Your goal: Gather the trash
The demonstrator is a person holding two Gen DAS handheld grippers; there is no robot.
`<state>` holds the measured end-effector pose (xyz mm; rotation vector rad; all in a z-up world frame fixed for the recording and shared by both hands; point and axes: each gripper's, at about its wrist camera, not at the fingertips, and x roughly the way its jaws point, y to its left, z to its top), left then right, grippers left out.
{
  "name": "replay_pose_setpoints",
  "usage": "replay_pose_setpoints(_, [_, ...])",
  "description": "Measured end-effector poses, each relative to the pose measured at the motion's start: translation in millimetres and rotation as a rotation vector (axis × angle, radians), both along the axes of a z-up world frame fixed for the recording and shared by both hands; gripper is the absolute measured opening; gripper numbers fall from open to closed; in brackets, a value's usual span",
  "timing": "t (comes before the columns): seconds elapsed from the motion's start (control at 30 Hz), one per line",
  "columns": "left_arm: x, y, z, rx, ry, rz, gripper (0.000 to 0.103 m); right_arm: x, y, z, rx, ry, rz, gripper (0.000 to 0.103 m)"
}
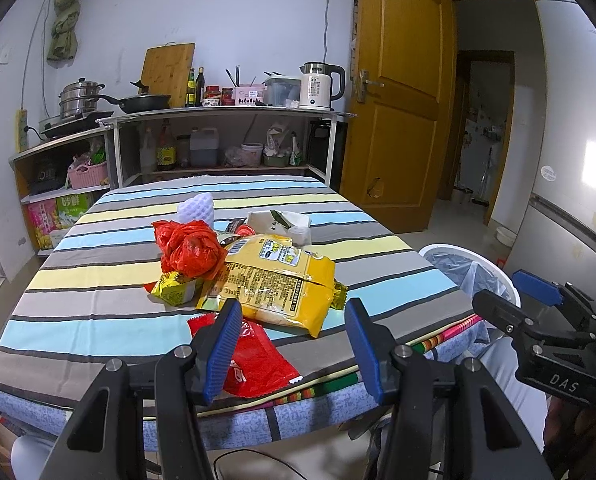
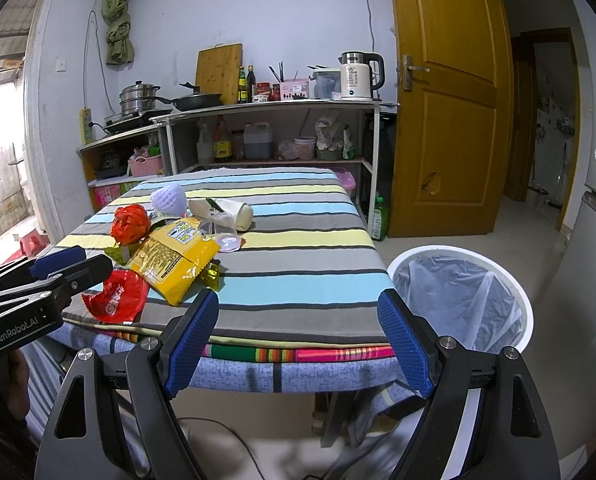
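- The left gripper (image 1: 294, 344) has its jaws spread wide and holds nothing; it hangs at the near edge of the table (image 1: 110, 280), just over the flat red wrapper (image 1: 258, 364).
- The right gripper (image 2: 298, 340) is just as wide open and empty, off the near edge of the table, between the litter and the bin (image 2: 461, 300) on the floor.
- The trash lies heaped on the striped cloth: a yellow bag (image 1: 274, 284), a crumpled red bag (image 1: 190, 250), a small yellow-green packet (image 1: 174, 288), a white foam net (image 1: 196, 208) and a white pack (image 1: 282, 222) behind.
- The red wrapper lies flat near the edge, so the pads may pinch the cloth instead, or nudge it off the table.
- The yellow bag overlaps its neighbours; lifting it may drag them along and scatter them.
- The bin's liner (image 2: 453, 292) sags inward, so light pieces could catch on the rim and fall outside.
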<state>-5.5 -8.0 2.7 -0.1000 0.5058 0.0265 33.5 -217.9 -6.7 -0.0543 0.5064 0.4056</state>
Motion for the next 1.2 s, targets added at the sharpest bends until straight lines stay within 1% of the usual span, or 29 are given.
replay_pose_setpoints(0.27, [0,0,0,-0.002,0.004,-0.004,0.053,1,0,0,0.0,0.003,0.0,0.082])
replay_pose_setpoints(0.67, [7,7,-8,-0.01,0.035,0.014,0.053,3,-7,4,-0.011,0.004,0.01,0.082])
replay_pose_setpoints(1.0, [30,38,-30,-0.047,0.129,0.094,0.053,17,16,0,-0.027,0.003,0.06,0.082])
replay_pose_setpoints(1.2, [40,51,-46,-0.079,0.193,0.107,0.053,29,33,-3,-0.035,0.016,0.115,0.082])
